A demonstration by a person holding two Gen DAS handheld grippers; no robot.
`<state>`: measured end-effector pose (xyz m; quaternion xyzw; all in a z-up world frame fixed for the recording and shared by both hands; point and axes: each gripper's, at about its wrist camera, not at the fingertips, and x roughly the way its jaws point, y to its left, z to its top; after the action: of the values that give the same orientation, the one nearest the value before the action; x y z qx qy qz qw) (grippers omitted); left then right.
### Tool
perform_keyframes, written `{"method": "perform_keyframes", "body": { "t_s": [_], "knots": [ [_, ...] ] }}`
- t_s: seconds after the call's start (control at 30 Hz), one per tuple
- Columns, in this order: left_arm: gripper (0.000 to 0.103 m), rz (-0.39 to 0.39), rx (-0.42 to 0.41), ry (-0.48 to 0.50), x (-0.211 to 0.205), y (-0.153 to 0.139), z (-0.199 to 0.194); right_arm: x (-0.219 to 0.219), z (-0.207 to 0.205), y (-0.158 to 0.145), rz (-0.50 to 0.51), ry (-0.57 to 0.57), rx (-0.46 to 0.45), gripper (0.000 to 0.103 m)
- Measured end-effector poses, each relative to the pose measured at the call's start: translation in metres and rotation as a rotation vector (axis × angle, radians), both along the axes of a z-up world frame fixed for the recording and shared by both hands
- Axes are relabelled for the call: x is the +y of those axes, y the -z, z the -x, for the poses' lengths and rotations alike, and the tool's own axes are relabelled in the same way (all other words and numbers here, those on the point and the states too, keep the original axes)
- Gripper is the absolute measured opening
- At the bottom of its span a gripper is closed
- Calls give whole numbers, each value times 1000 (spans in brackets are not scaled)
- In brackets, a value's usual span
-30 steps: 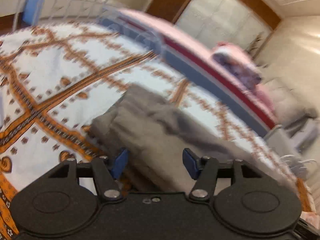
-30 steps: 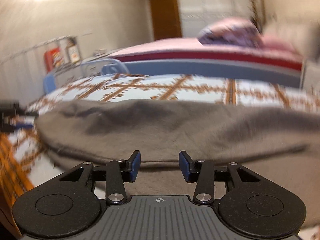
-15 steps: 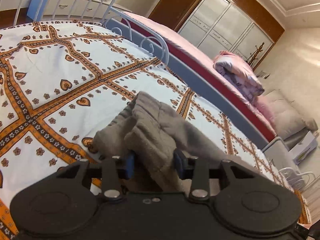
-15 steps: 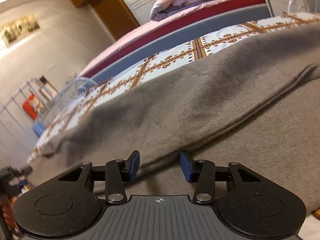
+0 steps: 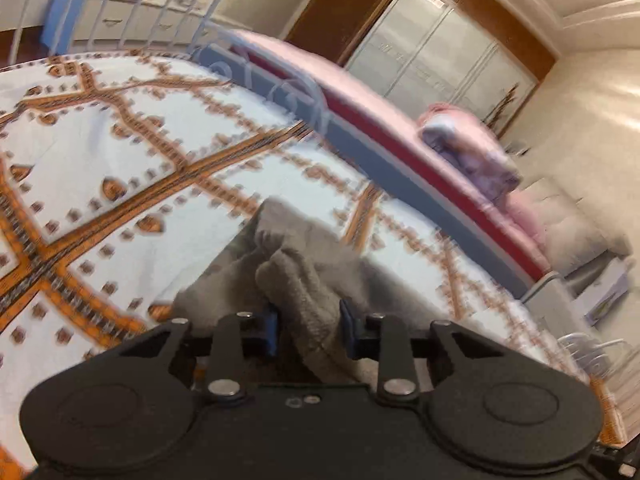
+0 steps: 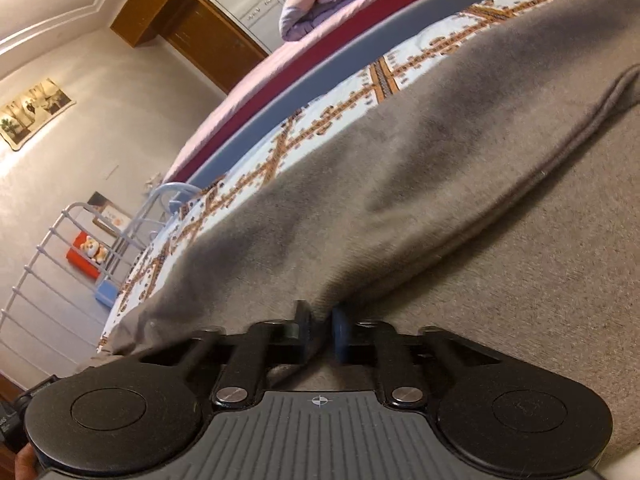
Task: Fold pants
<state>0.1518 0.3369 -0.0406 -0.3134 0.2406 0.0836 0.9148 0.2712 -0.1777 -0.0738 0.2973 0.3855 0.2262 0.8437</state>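
One pants (image 5: 304, 280), two beds (image 5: 120, 152), one quilt (image 5: 468, 152).

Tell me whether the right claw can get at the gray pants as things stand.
Yes, it seems so: the right claw is already shut on a fold of the gray pants, with nothing between them.

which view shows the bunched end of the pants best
The left wrist view: the gray pants bunch up between the left claw, with patterned bedspread around them. The right wrist view shows only flat gray cloth, pinched in the right claw.
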Motion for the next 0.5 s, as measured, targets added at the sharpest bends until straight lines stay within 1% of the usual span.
{"method": "perform_keyframes", "body": {
  "t_s": [0.07, 0.1, 0.13, 0.17, 0.2, 0.23, 0.27, 0.3, 0.33, 0.37, 0.4, 0.43, 0.47, 0.5],
  "knots": [
    [19, -13, -66, -2, 4, -11, 6, 1, 9, -17, 21, -14, -83, 8],
    [19, -22, -90, -8, 6, -15, 10, 1, 15, -29, 29, -26, -131, 8],
    [19, -33, -97, -13, 8, -18, 12, -1, 23, -41, 25, -41, -173, 7],
    [19, -51, -87, -19, 11, -17, 12, -1, 32, -51, 14, -59, -207, 7],
    [19, -64, -42, -28, 14, -12, 10, 0, 39, -57, 18, -81, -232, 7],
    [19, -55, 62, -35, 19, 1, 4, 4, 48, -57, 31, -107, -242, 7],
    [19, -29, 142, -40, 22, 15, 0, 10, 52, -53, 51, -126, -230, 7],
    [19, -18, 171, -39, 23, 25, 1, 15, 56, -40, 101, -146, -184, 8],
    [19, -28, 162, -33, 22, 25, 3, 19, 58, -24, 157, -152, -127, 8],
    [19, -33, 150, -32, 21, 19, 4, 18, 58, -10, 174, -154, -79, 13],
    [19, -33, 139, -30, 20, 15, 4, 13, 61, 2, 145, -146, -43, 14],
    [20, -42, 141, -30, 18, 14, 3, 8, 63, 2, 108, -125, -52, 16],
    [22, -57, 146, -28, 15, 15, 3, 5, 64, 0, 106, -107, -58, 25],
    [23, -77, 145, -23, 13, 15, 3, 2, 66, -3, 118, -92, -70, 28]
  ]
}}
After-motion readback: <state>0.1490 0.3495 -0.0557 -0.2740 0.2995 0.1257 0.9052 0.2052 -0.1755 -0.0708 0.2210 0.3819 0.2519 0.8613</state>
